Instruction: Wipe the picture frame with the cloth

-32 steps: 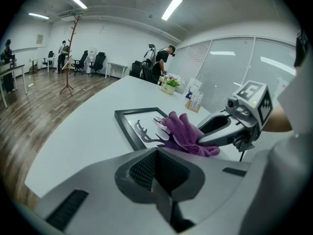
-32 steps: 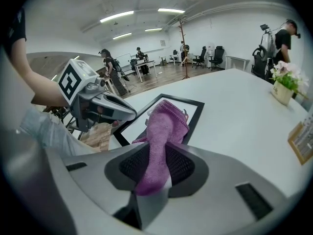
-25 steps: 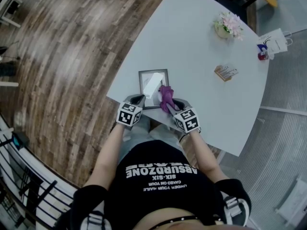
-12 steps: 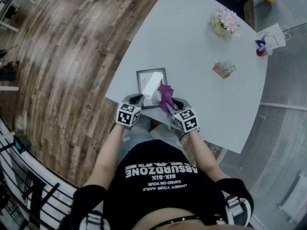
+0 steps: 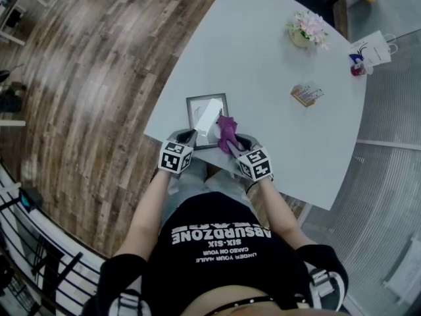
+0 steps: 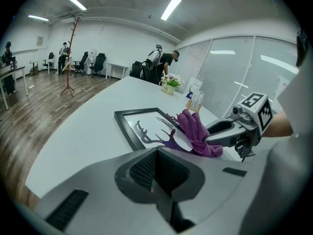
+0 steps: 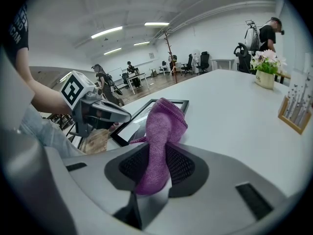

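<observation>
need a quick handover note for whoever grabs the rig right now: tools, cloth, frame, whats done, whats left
Left tool: jaws together, nothing in them, at the near left corner of the picture frame.
Right tool: shut on the purple cloth, whose free end lies over the frame's near right edge.
Frame: flat on the grey table, near the edge closest to you.
Done: cloth gripped and brought onto the frame. How much is already wiped cannot be told.
Left: sweep the cloth across the glass and border, probably steadying the frame with the left tool.

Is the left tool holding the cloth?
No: the purple cloth is clamped in the right tool, while the left tool is shut on nothing.
</observation>
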{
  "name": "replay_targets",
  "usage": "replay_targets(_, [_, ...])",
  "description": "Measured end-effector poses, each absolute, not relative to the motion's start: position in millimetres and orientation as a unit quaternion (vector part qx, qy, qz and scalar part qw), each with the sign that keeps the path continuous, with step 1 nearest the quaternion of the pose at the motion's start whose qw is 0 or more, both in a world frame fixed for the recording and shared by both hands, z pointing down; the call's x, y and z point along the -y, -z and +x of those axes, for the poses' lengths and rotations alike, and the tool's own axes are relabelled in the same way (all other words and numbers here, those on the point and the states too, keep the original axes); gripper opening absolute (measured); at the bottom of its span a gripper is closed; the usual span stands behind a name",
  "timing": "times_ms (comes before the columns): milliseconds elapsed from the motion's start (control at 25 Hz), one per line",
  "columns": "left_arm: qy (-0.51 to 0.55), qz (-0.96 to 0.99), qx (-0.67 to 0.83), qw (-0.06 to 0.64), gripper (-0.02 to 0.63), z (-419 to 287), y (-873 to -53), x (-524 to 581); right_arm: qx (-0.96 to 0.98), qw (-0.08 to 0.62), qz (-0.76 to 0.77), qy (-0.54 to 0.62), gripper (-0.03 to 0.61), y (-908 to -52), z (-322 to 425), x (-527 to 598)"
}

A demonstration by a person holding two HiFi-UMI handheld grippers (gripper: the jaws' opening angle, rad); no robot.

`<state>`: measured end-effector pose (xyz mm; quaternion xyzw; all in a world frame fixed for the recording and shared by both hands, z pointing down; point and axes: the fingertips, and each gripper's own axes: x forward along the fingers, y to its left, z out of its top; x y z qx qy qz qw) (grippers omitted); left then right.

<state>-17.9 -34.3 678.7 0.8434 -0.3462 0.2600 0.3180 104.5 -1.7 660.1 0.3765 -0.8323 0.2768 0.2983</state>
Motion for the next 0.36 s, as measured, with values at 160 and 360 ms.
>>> replay_targets(160, [-0.26,0.843,0.347,0.317,0.014,-17.4,-677.9,34.1,0.832,0.297,0.378,-0.277,0.117,-659.7,104.7,1.2])
replay_targets(360, [-0.258,0.843,0.35,0.317,0.014,-18.7,-678.1,34.8,0.832,0.296,0.379,-0.278,0.117,-659.9,103.4,1.9])
